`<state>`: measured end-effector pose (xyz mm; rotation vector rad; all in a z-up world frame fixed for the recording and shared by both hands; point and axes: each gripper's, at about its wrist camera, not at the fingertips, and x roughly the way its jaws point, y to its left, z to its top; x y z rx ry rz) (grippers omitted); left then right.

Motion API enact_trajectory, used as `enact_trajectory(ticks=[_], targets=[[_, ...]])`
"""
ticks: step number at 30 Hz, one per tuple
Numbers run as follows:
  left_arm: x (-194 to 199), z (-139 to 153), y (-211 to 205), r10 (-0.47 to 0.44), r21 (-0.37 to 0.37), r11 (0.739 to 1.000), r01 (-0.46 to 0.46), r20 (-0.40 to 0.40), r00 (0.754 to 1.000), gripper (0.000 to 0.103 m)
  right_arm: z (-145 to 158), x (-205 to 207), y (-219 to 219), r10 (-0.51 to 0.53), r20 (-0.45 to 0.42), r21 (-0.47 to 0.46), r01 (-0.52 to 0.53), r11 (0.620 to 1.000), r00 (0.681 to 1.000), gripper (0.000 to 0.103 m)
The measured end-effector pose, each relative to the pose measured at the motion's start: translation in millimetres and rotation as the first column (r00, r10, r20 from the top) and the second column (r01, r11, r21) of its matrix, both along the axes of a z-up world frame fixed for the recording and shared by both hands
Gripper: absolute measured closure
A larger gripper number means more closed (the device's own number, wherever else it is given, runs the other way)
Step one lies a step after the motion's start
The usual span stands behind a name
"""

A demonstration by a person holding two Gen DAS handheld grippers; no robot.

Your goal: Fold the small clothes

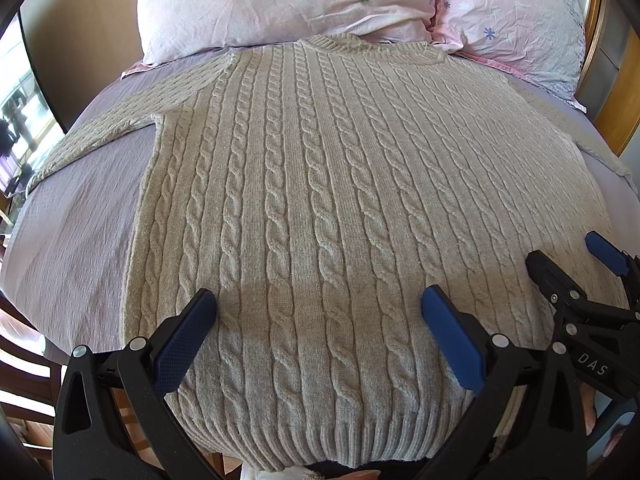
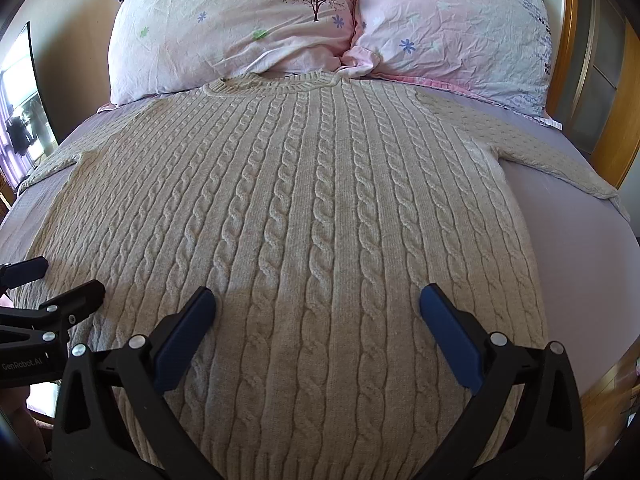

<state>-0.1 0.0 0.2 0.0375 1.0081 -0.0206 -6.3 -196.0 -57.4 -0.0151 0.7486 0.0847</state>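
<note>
A beige cable-knit sweater lies flat on the bed, collar toward the pillows, ribbed hem nearest me, both sleeves spread out to the sides. It also fills the right wrist view. My left gripper is open and empty, hovering over the sweater's lower part near the hem. My right gripper is open and empty over the lower right part of the sweater. The right gripper also shows at the right edge of the left wrist view, and the left gripper at the left edge of the right wrist view.
The sweater rests on a lilac bed sheet. Two pink floral pillows lie at the head. A wooden bed frame stands on the right. A window is on the left.
</note>
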Motion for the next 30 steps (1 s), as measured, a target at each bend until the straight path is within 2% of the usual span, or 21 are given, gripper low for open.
enact_trajectory(ticks=[30], targets=[[0.0, 0.1, 0.0, 0.000, 0.000, 1.000, 0.000, 0.002, 1.000, 0.001, 0.8, -0.3, -0.2, 0.000, 0.002, 0.000, 0.000, 1.000, 1.000, 0.002]])
